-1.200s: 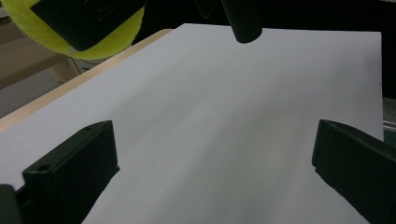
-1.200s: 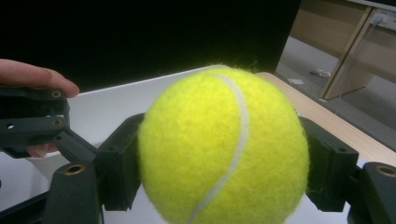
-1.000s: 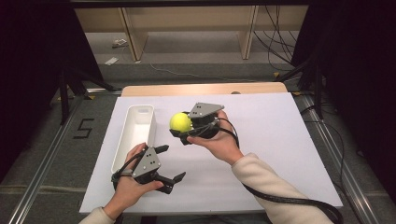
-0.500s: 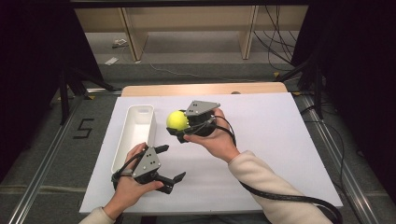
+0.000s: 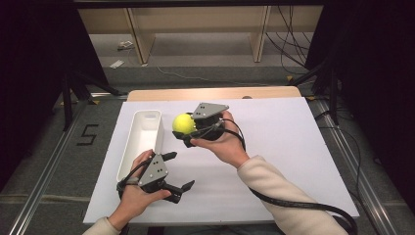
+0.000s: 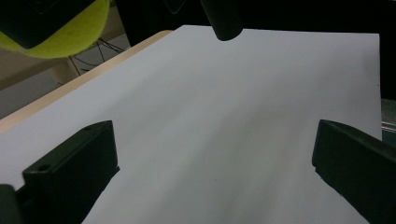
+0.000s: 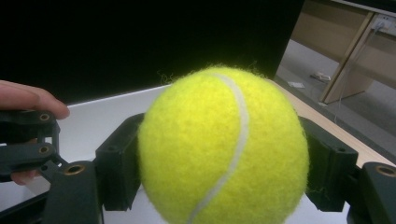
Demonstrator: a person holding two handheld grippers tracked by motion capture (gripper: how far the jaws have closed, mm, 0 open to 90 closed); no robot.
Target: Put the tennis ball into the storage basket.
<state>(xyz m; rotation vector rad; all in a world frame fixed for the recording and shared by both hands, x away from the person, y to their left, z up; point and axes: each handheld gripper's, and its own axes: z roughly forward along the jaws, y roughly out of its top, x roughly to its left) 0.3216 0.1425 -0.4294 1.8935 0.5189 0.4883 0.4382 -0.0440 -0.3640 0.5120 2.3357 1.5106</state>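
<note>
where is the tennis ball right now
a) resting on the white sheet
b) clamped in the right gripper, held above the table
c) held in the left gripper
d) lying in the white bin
b: the tennis ball sits between the fingers of the right gripper, beside the white bin and not in it, while the left gripper is open with nothing between its fingers.

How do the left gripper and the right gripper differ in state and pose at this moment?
The right gripper is shut on the tennis ball, while the left gripper is open and holds nothing. The right gripper is held up beside the white tray, its ball end toward the tray; the left gripper sits nearer the person, jaws spread over the white table sheet. Both are black, with a grey plate on top, each held in one hand.
</note>
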